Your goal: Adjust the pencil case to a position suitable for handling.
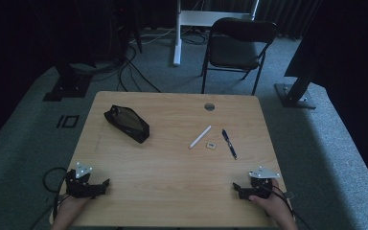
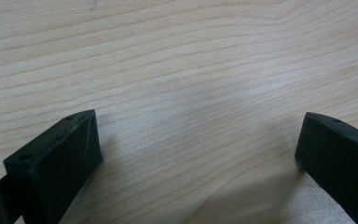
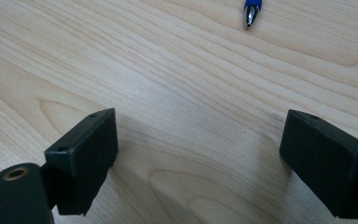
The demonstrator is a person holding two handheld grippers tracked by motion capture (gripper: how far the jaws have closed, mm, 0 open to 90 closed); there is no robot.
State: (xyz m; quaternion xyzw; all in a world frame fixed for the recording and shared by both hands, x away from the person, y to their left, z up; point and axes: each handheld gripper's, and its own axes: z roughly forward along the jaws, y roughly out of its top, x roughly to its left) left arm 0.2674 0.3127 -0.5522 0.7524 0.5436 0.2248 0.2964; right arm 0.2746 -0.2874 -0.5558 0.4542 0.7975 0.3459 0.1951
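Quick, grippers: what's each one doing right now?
Left gripper: open, nothing between its fingers, bare table below.
Right gripper: open, holding nothing; pen tip lies ahead, untouched.

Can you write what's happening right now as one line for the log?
left gripper: open, empty | right gripper: open, empty | pen, white stick, pouch: untouched on table

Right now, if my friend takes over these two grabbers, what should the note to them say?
Left gripper: open, holding nothing, low at the table's near left corner.
Right gripper: open, holding nothing, near right corner.
Things: black pouch lies far left. White stick, small eraser and blue pen lie apart right of the middle; the pen's tip points toward the right gripper.
Done: nothing picked up yet.
Left: probably putting the stick, eraser and pen into the pouch.
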